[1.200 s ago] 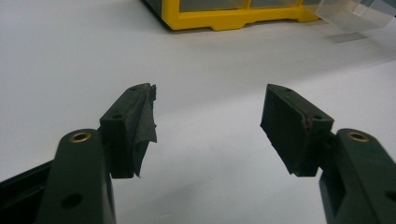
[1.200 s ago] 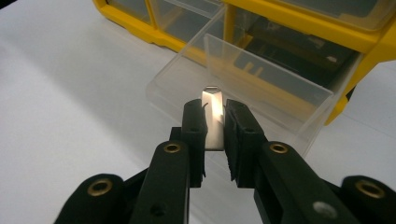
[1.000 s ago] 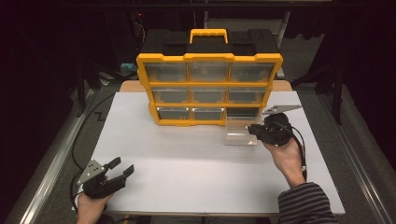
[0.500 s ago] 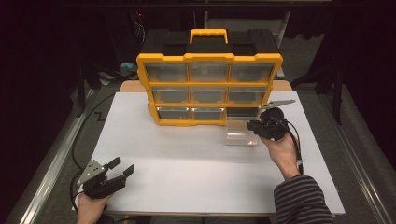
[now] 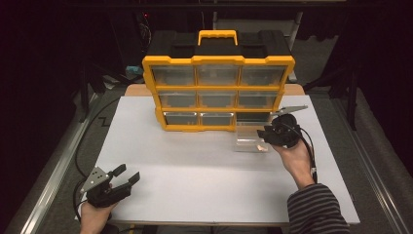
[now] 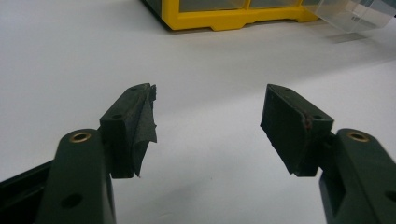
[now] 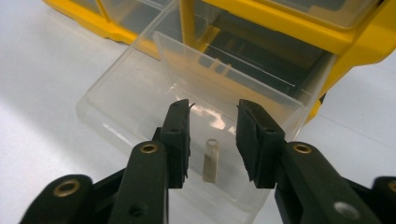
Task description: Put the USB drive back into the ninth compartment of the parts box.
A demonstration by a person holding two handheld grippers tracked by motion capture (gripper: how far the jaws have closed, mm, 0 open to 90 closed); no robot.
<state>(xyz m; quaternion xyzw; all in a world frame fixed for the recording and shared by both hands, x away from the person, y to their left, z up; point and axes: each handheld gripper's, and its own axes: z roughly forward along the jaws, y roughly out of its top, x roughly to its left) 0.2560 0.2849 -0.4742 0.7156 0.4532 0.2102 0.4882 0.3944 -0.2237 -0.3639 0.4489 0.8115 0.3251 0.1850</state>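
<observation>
Since the earlier frames, the right gripper (image 7: 212, 140) has just been opening its jaws, which were clamped before and now stand slightly parted, the pads pressing on nothing. Between and just below them a small pale cylindrical piece (image 7: 210, 161) lies inside the clear plastic drawer (image 7: 140, 98), free of both pads. That drawer sits out on the white table (image 5: 195, 165), right in front of the dark, vacant bottom-right slot (image 5: 253, 117) of the yellow organizer (image 5: 218, 92), whose other drawers are in place. The hand holding this gripper has barely shifted. At the near left corner of the table, the left gripper (image 5: 125, 176) rests low with its jaws spread wide and nothing between them, unchanged.
</observation>
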